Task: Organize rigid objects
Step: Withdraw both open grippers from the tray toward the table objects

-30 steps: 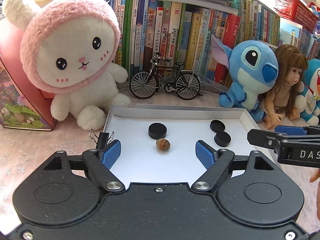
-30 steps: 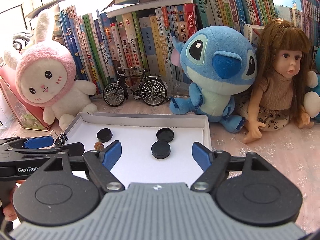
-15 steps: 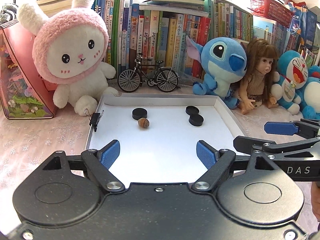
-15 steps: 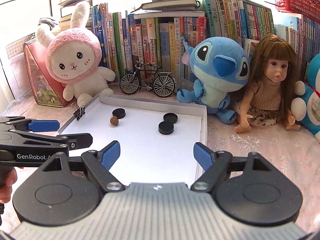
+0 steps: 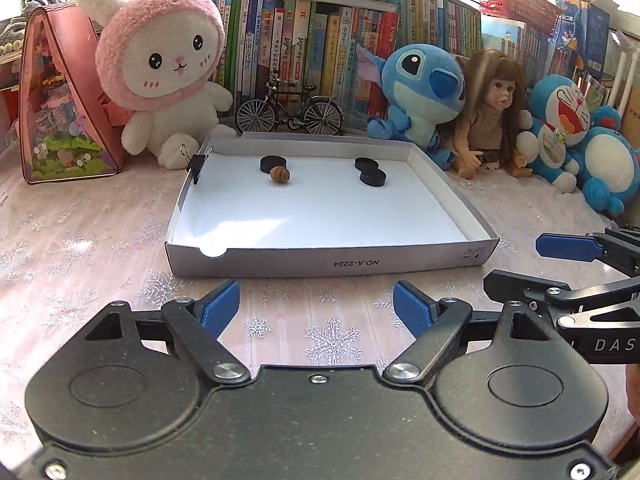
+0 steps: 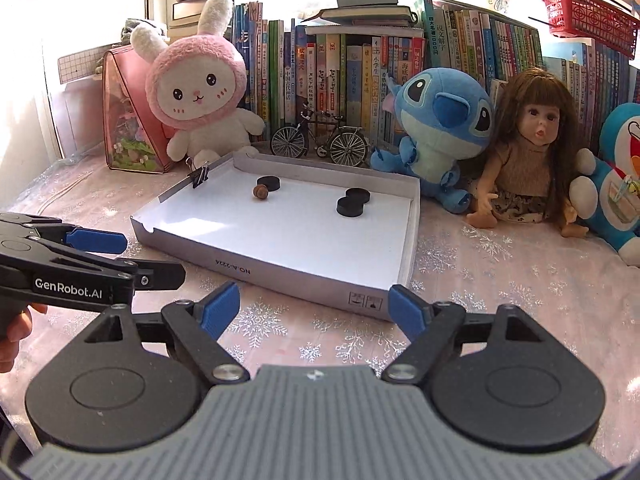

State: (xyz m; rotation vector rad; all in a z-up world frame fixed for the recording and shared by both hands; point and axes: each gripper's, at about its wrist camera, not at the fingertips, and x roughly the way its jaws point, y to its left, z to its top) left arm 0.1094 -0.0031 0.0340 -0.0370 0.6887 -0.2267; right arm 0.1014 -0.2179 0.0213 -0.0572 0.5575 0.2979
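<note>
- Both grippers had drawn back from the white tray [image 5: 320, 216] since a second earlier; its near wall, then out of view, stood beyond the fingertips.
- Left gripper [image 5: 316, 308]: blue pads apart, nothing between them. Right gripper [image 6: 314, 306]: same, wide and empty.
- Inside the tray, far half: a black disc [image 5: 273, 163] at 11 o'clock, a brown nut [image 5: 279, 174] touching its near edge; two more discs [image 5: 372, 177] at 1 o'clock, overlapping or touching, hard to say which.
- Handling, as judged: discs looked stiff, flat, smooth and light; pinch across the rim. Nut small, round, hard, likely to roll or squirt out; close slowly across its middle.
- Binder clip [image 5: 196, 162] sat on the tray's left wall, at 10 o'clock.
</note>
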